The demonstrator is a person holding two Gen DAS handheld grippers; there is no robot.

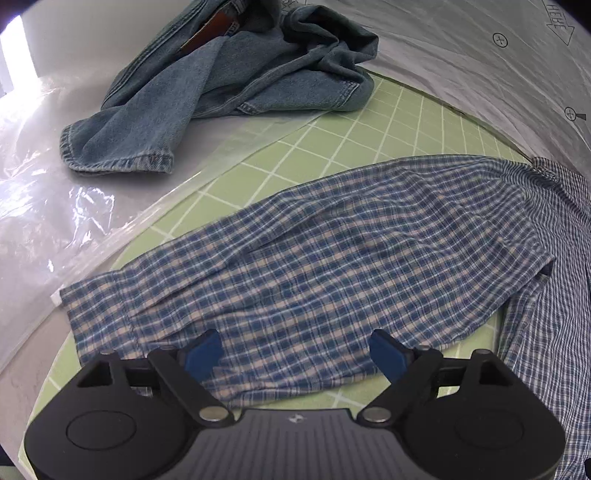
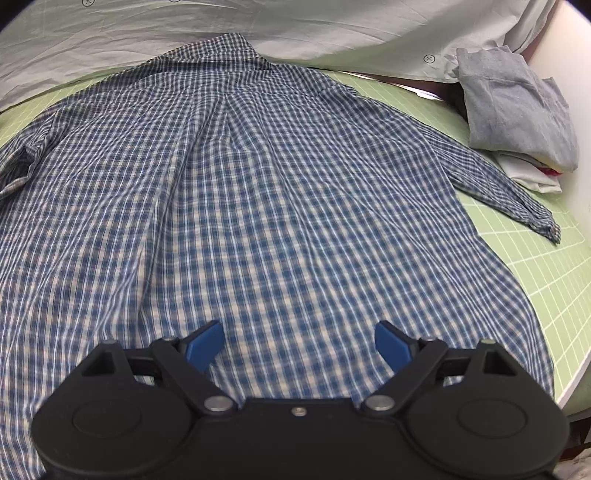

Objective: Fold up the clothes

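Observation:
A blue and white checked shirt [image 2: 258,192] lies spread flat, back side up, on a green grid mat [image 2: 535,266]. In the left wrist view one sleeve of the shirt [image 1: 314,251] stretches out across the mat [image 1: 332,140], cuff toward the left. My left gripper [image 1: 295,354] hovers over that sleeve with its blue pads wide apart and nothing between them. My right gripper [image 2: 299,343] hangs open above the lower part of the shirt's back, holding nothing. The other sleeve [image 2: 509,192] lies along the right side.
Crumpled blue jeans [image 1: 236,81] lie on clear plastic sheeting [image 1: 55,192] beyond the mat's far left edge. A folded stack topped by grey cloth [image 2: 517,118] sits at the mat's right corner. White sheeting [image 2: 258,29] covers the far side. The table edge [image 2: 576,376] runs close on the right.

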